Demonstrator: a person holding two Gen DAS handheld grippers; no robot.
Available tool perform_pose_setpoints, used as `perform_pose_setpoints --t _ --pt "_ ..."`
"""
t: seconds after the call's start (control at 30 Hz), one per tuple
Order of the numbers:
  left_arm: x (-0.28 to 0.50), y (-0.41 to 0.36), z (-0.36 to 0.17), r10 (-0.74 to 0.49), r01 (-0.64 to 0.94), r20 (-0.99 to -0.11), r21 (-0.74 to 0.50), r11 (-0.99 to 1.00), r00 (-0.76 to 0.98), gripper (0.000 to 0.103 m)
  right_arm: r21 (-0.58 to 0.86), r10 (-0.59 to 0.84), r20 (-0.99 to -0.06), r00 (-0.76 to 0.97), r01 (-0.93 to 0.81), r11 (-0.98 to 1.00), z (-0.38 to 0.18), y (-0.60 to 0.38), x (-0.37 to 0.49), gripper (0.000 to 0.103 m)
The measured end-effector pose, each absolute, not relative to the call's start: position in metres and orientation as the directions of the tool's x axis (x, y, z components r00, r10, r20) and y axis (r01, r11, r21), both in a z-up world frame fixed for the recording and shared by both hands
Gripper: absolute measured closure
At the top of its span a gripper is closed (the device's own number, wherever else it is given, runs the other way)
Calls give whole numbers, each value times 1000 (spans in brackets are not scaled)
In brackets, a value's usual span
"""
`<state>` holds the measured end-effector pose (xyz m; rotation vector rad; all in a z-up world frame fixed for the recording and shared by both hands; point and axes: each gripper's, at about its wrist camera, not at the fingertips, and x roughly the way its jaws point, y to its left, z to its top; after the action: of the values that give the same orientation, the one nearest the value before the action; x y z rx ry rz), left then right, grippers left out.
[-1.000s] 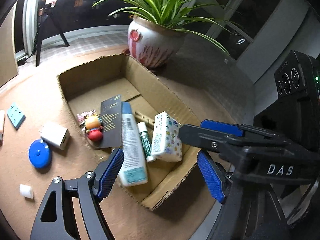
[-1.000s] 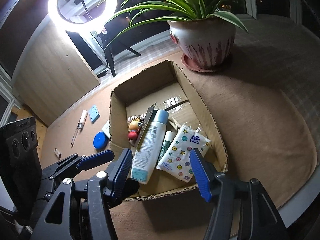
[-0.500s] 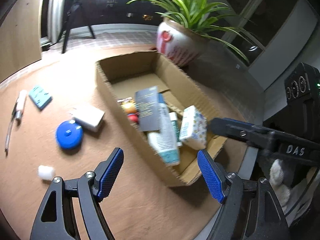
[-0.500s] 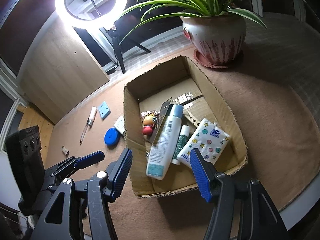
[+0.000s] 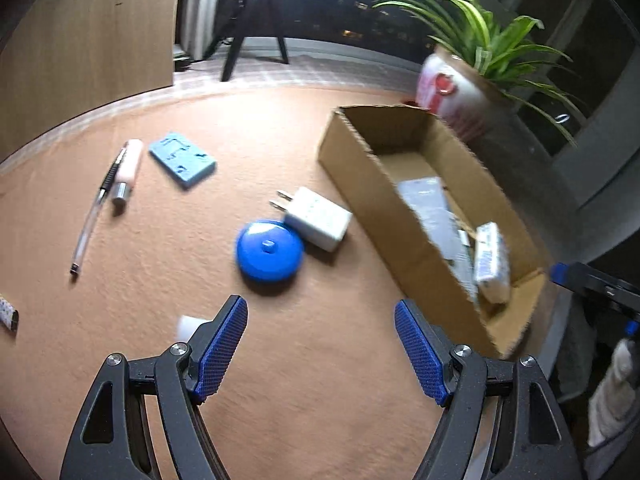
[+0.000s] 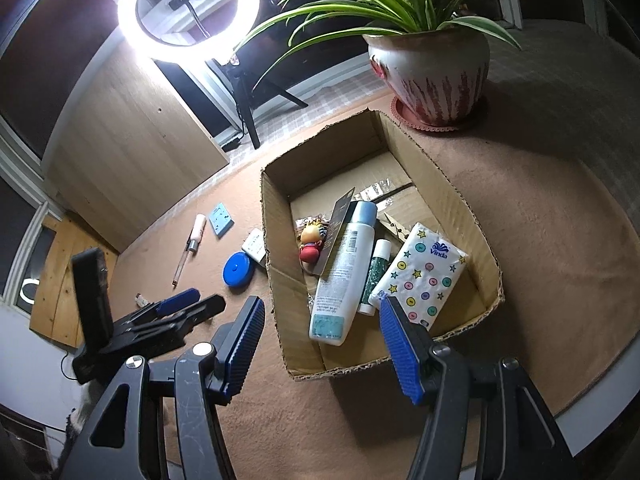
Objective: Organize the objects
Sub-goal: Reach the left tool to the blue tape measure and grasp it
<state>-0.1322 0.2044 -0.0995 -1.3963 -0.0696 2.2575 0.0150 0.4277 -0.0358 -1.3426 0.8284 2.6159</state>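
Note:
An open cardboard box (image 6: 280,280) (image 5: 380,200) holds a tissue pack (image 6: 420,276), a white bottle (image 6: 344,276), a green tube (image 6: 374,276), a dark card and a small toy figure (image 6: 312,242). Left of the box on the brown table lie a blue round tape measure (image 5: 269,250), a white charger (image 5: 318,218), a blue card (image 5: 182,158), a pink tube (image 5: 127,170), a pen (image 5: 90,220) and a small white piece (image 5: 188,326). My left gripper (image 5: 320,344) is open and empty, above the table near the tape measure. My right gripper (image 6: 322,344) is open and empty over the box's near end.
A potted spider plant (image 6: 430,68) stands behind the box. A ring light (image 6: 188,4) on a tripod and a wooden panel (image 6: 132,152) are beyond the table. The table edge curves at the right (image 6: 600,396). A small patterned item (image 5: 8,314) lies at the far left.
My left gripper has swung left, away from the box, and now faces the loose objects on the table. My right gripper has drawn back a little from the box.

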Motion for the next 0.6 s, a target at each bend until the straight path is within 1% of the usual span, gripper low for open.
perform_pose_setpoints --t 0.3,0.4,0.6 --pt "-163 209 -119 347 -337 -855 -220 -915 -384 25 426 -162 -780 -605 -323 -845 -38 429 24 47" --pt "-171 213 -127 333 -340 -866 -206 -918 -374 31 422 -154 -781 -605 -330 -844 -37 431 27 47" --pt "-181 220 -139 302 -341 -879 -175 -924 -369 35 425 -154 -782 -604 -335 -841 -36 434 28 47"
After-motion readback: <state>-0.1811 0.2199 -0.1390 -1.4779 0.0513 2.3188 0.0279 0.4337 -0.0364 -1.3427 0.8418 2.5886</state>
